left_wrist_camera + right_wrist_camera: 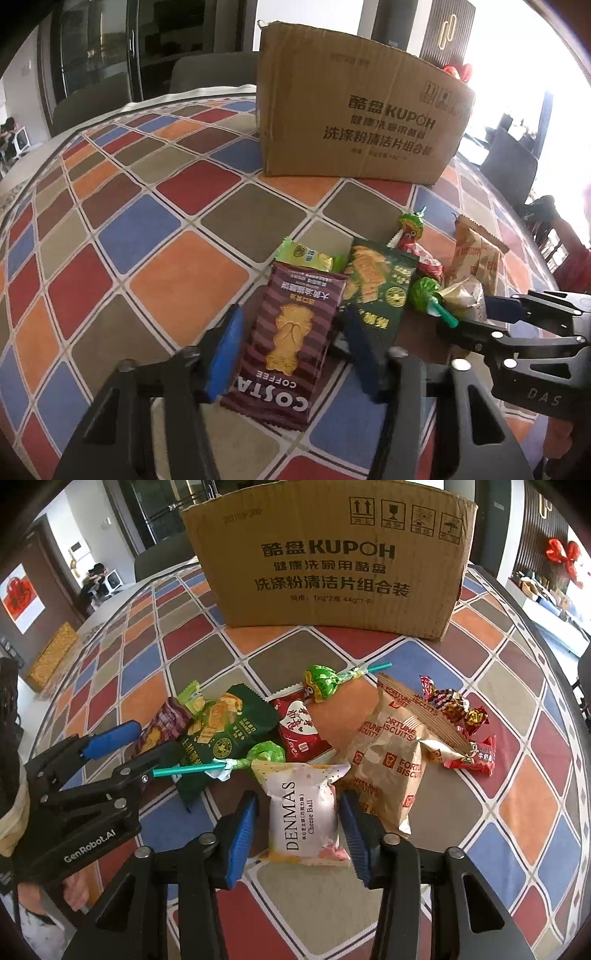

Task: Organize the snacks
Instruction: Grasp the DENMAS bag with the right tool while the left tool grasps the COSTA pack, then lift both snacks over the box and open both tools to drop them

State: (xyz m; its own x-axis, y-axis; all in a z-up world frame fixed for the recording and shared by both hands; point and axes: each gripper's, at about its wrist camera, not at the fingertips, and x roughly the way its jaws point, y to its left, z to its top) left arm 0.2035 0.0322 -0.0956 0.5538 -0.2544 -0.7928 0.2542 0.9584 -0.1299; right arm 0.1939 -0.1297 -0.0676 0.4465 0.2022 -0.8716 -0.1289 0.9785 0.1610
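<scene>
A maroon Costa Coffee biscuit packet [284, 332] lies flat on the checked tablecloth [147, 229]. My left gripper [291, 354] straddles it, open, with its blue pads close beside the packet's long edges. A white Denmas Cheese Ball packet [303, 812] lies between the blue pads of my right gripper [299, 830], which is open, with a clear gap on the left side. The left gripper [151, 740] also shows at the left of the right wrist view. A brown cardboard box [332, 565] stands behind the snacks.
Around the two packets lie a dark green cracker packet [221, 731], two green lollipops [266, 755] [321, 681], a red packet [299, 727], two Fortune Biscuits bags [391, 753] and wrapped candies [450, 705]. Chairs stand beyond the table's far edge.
</scene>
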